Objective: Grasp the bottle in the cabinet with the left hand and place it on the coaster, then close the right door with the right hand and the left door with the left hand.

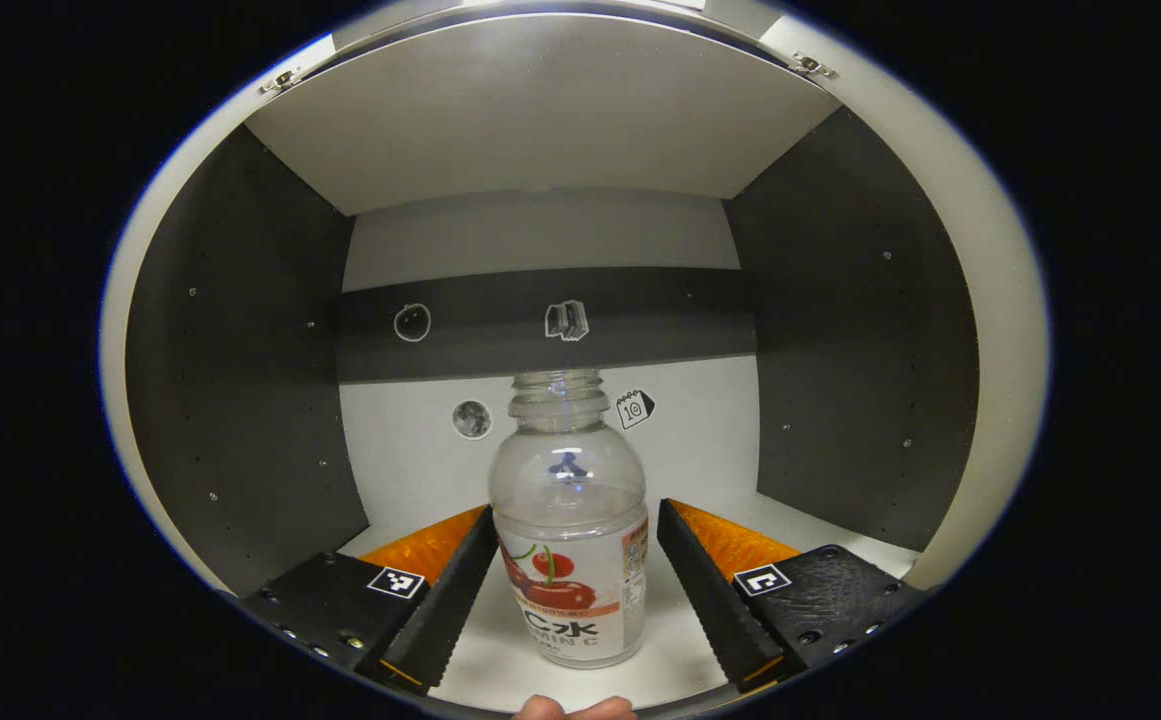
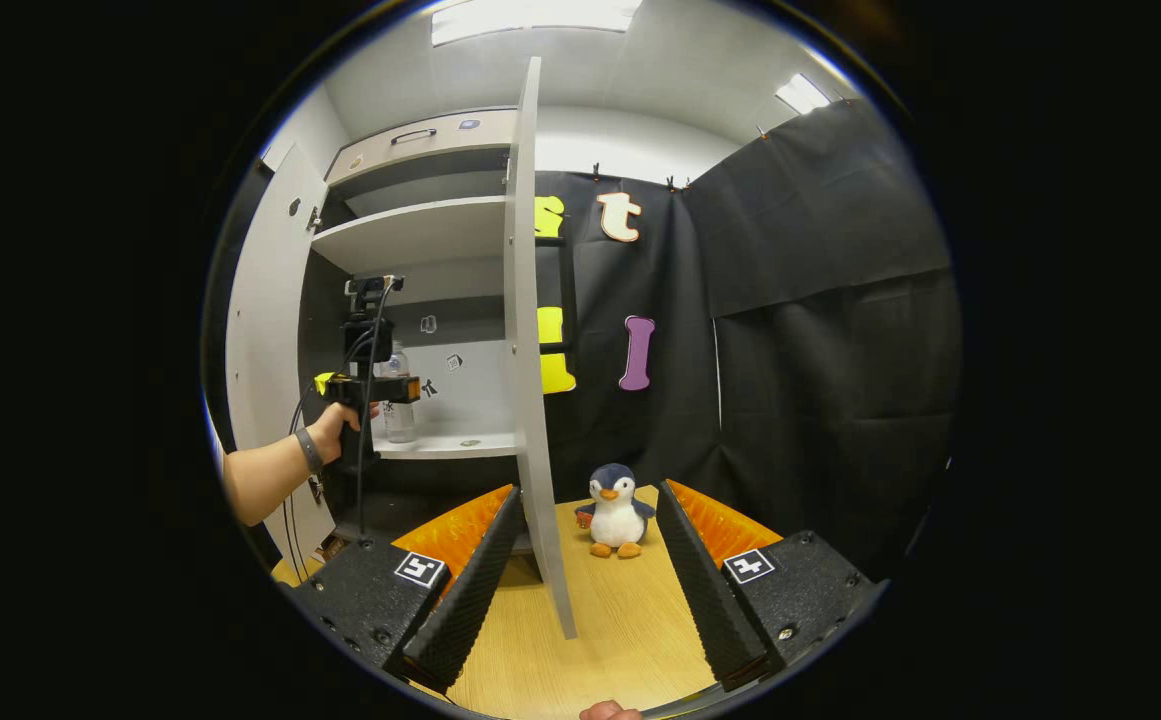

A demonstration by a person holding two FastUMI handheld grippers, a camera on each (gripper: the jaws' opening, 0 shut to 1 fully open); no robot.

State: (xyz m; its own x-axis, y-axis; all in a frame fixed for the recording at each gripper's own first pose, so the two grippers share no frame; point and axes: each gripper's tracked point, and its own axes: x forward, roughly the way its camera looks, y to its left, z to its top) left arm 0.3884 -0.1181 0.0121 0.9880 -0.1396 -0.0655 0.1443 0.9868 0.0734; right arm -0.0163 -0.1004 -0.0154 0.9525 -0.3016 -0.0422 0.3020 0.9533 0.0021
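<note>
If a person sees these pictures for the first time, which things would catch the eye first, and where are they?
First comes the clear bottle with no cap, standing upright on the white cabinet shelf between the open fingers of the left gripper, which do not touch it. In the right gripper view, a toy penguin sits on the wooden table beyond the right gripper, just right of the open cabinet door seen edge-on.

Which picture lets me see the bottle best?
The left gripper view: the bottle stands close up between the left gripper fingers. In the right gripper view the bottle is small and far, partly behind that gripper.
</note>
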